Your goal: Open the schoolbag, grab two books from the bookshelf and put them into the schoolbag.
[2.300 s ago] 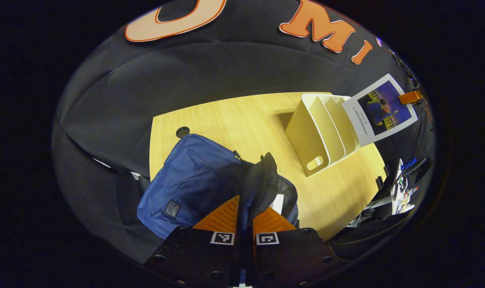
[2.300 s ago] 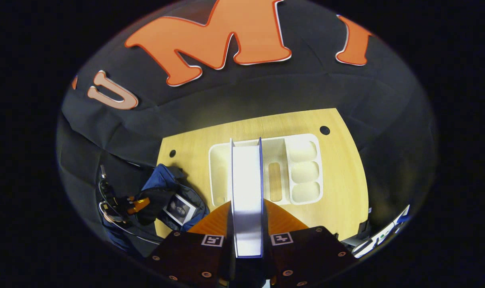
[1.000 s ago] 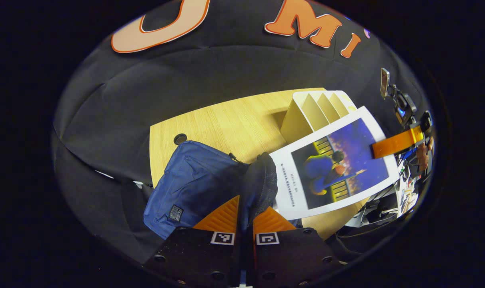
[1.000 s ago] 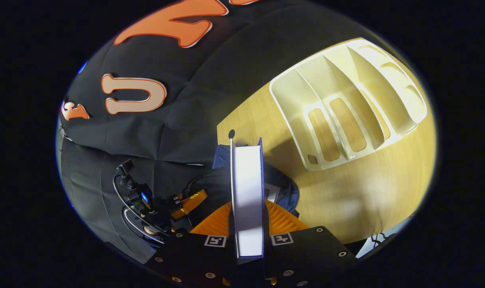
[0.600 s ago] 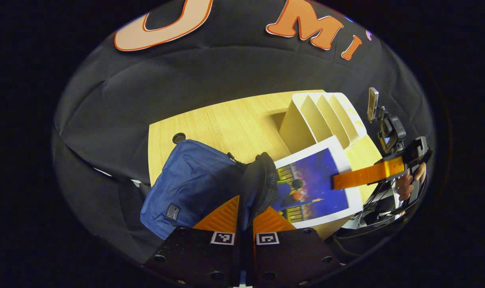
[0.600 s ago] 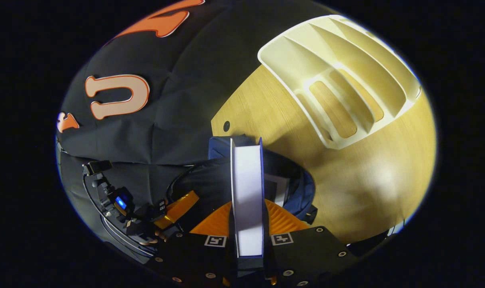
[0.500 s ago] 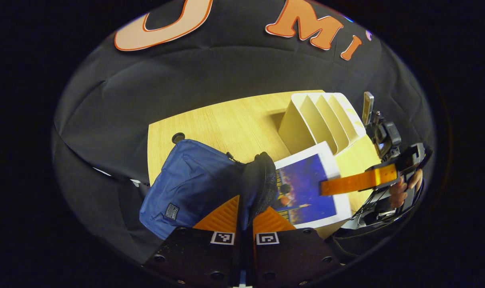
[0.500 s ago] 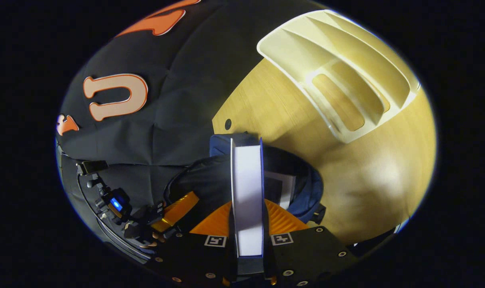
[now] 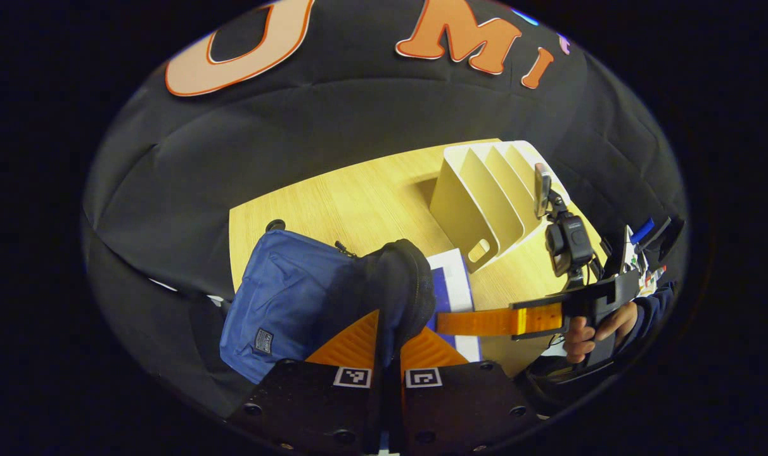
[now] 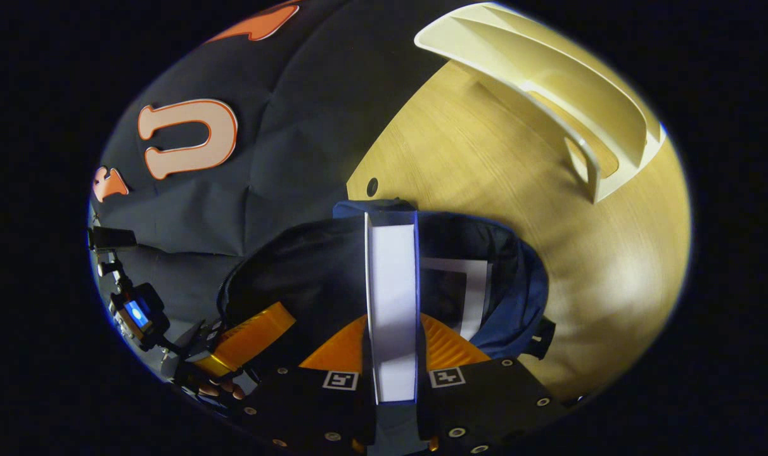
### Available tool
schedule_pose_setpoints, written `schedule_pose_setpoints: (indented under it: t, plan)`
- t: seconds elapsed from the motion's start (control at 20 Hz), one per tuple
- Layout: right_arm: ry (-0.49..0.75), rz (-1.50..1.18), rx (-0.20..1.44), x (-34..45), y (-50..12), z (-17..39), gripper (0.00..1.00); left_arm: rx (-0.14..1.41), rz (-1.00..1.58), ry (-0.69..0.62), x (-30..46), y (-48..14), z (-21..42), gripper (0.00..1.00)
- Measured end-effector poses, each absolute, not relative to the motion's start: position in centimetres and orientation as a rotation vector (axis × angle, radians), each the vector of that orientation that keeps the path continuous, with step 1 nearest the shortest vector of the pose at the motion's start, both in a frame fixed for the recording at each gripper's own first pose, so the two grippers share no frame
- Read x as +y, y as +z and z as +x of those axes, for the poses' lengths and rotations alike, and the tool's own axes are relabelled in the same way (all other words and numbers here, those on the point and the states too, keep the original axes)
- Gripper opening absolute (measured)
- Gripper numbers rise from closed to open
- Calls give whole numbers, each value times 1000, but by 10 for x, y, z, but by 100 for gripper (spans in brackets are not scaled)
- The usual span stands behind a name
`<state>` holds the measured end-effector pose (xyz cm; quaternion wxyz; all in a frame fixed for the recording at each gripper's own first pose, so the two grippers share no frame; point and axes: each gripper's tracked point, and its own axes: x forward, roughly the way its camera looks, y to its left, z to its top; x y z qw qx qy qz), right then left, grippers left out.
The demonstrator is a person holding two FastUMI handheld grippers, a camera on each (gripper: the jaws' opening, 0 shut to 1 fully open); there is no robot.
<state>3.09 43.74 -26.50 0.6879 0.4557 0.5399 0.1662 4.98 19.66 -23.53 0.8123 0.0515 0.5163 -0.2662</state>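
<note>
Since the earlier frames, the book (image 10: pixel 391 304) in my right gripper (image 10: pixel 391 354) has come away from the bookshelf (image 9: pixel 479 196) and now goes down into the mouth of the schoolbag (image 9: pixel 295 304), with only its upper part outside the opening in the left gripper view. My right fingers are clamped on this book from both sides. My left gripper (image 9: pixel 387 345) is closed on the dark edge of the schoolbag's opening and holds it up. The schoolbag is open, and beside the book I carry I see another book (image 10: pixel 460 291) already inside it. The bookshelf stands behind the schoolbag on the table (image 9: pixel 358 196), and the slots I can see have nothing in them. I judge the task is almost done: what is left is to let go of this second book and draw out.
</note>
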Motion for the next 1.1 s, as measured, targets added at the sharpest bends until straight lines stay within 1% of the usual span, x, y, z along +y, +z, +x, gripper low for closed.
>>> schedule_pose_setpoints:
  t: [0.4, 0.5, 0.55, 0.6, 0.65, 0.7, 0.75, 0.85, 0.9, 0.95, 1.1]
  plan:
    - [438, 1040, 1211, 488, -290, 33, 26, 1075, 186, -635, 189, -227, 45, 6]
    - [437, 1030, 1244, 500, -296, 32, 26, 1080, 184, -632, 190, -229, 45, 6]
    - [413, 993, 1265, 500, -302, 30, 18, 1084, 180, -621, 194, -230, 45, 6]
    - [408, 951, 1275, 497, -301, 28, 22, 1085, 169, -615, 196, -231, 45, 6]
    - [410, 901, 1248, 497, -297, 32, 41, 1080, 157, -607, 199, -230, 46, 5]
    - [405, 816, 1245, 488, -298, 36, 43, 1079, 150, -599, 202, -230, 47, 5]
    - [419, 750, 1251, 486, -295, 29, 65, 1079, 145, -584, 206, -231, 49, 5]
    - [446, 669, 1265, 475, -279, 23, 78, 1083, 128, -564, 209, -230, 50, 7]
    - [450, 655, 1257, 470, -274, 26, 85, 1083, 118, -556, 208, -231, 50, 6]
    - [455, 644, 1228, 462, -266, 32, 93, 1082, 116, -553, 209, -230, 50, 6]
    - [426, 550, 1109, 424, -247, 57, 96, 1080, 114, -556, 202, -231, 46, 11]
